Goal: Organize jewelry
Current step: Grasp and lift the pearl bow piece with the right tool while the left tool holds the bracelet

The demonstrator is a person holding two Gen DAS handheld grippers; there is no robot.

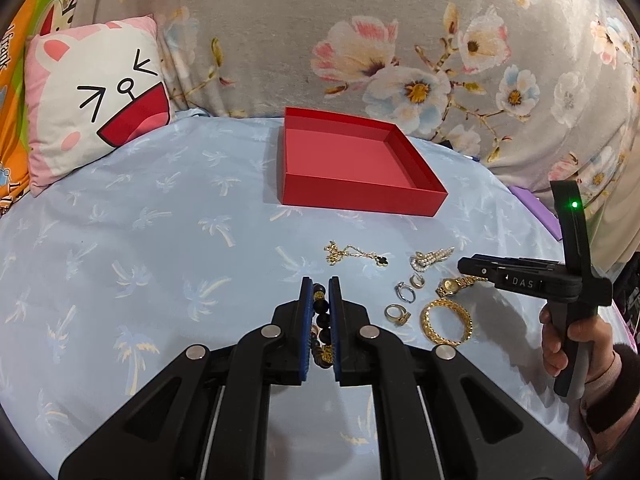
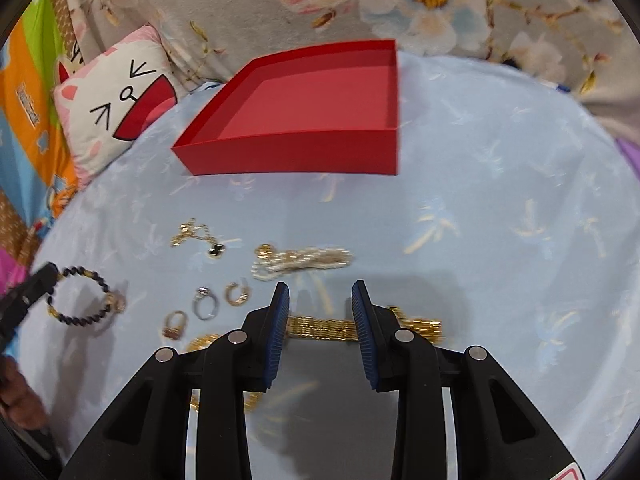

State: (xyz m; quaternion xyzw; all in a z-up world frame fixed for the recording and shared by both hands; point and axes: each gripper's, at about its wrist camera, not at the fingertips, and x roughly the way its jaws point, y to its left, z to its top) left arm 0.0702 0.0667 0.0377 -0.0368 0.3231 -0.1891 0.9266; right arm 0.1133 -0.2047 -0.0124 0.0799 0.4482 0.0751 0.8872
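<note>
My left gripper point(image 1: 321, 281) is shut on a black and gold bead bracelet point(image 1: 322, 312), raised a little off the bed. In the right wrist view that bracelet point(image 2: 80, 296) hangs from the left gripper point(image 2: 46, 274) at the left edge. My right gripper point(image 2: 320, 286) stands open low over a gold watch point(image 2: 320, 328), whose band lies across under the gap and runs past both fingers. From the left wrist view the right gripper point(image 1: 462, 265) hovers by the watch point(image 1: 454, 285). An empty red box point(image 1: 352, 160) sits farther back.
On the blue sheet lie a gold necklace with a black clover point(image 1: 354, 255), a pearl piece point(image 1: 430, 258), three rings point(image 1: 404, 292) and a gold chain bracelet point(image 1: 446, 320). A cat cushion point(image 1: 92, 96) rests at the back left, floral bedding point(image 1: 400, 40) behind.
</note>
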